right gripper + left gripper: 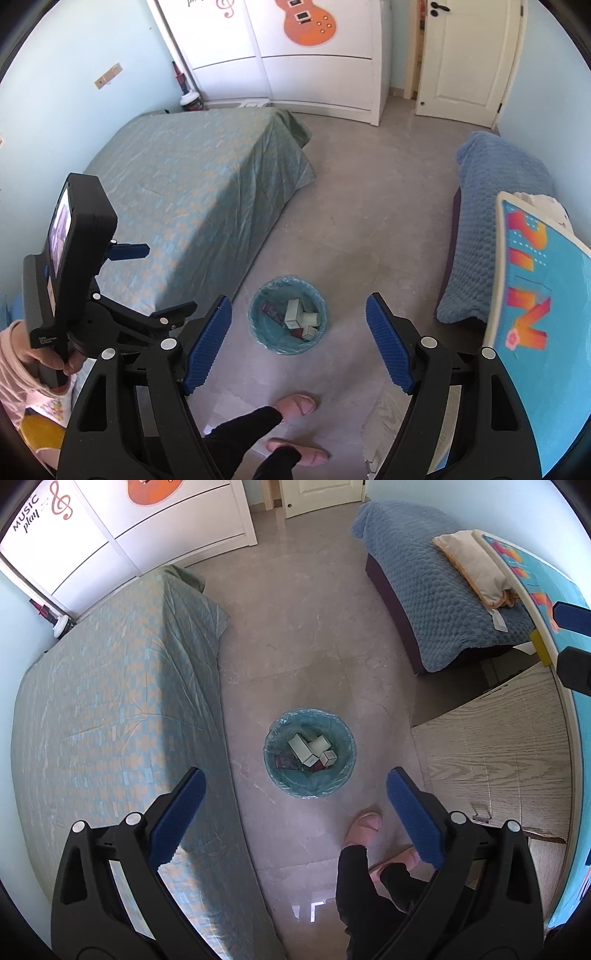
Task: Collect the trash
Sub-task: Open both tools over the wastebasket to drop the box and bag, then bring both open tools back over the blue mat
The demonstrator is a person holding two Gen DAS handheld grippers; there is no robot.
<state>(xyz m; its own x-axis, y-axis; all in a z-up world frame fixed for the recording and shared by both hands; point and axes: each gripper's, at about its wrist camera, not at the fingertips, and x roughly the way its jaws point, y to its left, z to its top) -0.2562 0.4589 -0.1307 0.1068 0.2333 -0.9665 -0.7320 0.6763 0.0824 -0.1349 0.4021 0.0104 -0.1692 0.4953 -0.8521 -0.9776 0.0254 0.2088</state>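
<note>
A round bin with a blue liner [341, 749] stands on the floor; it also shows in the right wrist view [258, 314]. Inside lie several pale boxes [310, 751] and a dark red packet [286, 763], also seen in the right wrist view as boxes [299, 314] and packet [272, 309]. My left gripper [295, 812] is open and empty, held high above the bin. My right gripper [299, 341] is open and empty, also high above the bin. The left gripper's body [74, 258] shows at the left of the right wrist view.
A bed with a green checked cover [110, 709] is on the left. A blue-covered couch [436, 602] with a cushion [476, 568] is on the right. A wooden desk top [495, 753] and a bright board [543, 314] are near right. My feet [295, 406] stand below.
</note>
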